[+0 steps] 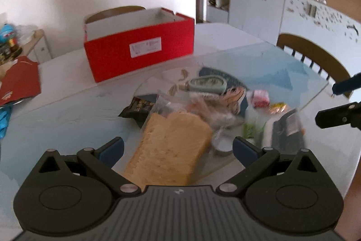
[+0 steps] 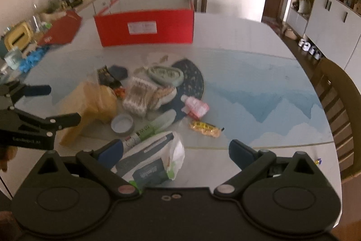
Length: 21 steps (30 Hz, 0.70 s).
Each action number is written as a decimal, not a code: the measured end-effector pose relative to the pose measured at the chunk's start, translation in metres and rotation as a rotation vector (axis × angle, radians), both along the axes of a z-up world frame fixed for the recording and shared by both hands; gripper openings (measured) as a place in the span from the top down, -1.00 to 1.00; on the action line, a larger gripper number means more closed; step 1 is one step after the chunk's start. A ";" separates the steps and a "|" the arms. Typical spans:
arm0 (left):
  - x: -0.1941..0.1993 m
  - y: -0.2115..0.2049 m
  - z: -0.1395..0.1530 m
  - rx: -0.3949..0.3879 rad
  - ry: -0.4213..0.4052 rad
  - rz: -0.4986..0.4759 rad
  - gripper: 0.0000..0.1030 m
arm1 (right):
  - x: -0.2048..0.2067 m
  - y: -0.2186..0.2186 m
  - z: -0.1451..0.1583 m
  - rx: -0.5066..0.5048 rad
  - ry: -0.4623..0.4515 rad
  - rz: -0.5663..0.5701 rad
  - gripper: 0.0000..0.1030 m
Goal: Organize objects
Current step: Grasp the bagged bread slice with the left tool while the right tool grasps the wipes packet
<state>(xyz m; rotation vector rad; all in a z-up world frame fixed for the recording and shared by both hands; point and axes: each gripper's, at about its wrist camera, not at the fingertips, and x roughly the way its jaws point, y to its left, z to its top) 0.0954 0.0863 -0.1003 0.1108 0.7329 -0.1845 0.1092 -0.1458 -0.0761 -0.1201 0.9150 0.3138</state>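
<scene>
Hovering over the worktop [image 2: 259, 73], I have both sets of jaws spread wide, gripping nothing. My left gripper [image 1: 178, 147] frames the bread bag [image 1: 169, 150] at lower centre; my right gripper [image 2: 176, 148] sits above a wipes pack [image 2: 153, 162]. The red box [image 2: 146, 26] stands open at upper centre.

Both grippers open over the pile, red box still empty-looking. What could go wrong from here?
The left gripper straddles the bagged bread; a hard squeeze may crush it.

The small lid and marker touch the bread bag, so lifting could drag them.

The right gripper hangs close by; the two could collide.
</scene>
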 end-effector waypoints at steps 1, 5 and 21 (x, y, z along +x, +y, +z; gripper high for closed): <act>0.004 0.003 -0.005 0.008 0.008 -0.007 -0.99 | 0.002 0.003 -0.005 -0.002 0.021 0.003 -0.90; 0.016 0.014 -0.022 0.022 0.049 -0.041 -0.99 | 0.011 0.015 -0.021 -0.023 0.072 0.005 -0.75; 0.035 0.023 -0.041 -0.001 0.137 -0.120 -0.61 | 0.027 0.032 -0.045 -0.013 0.195 0.008 0.04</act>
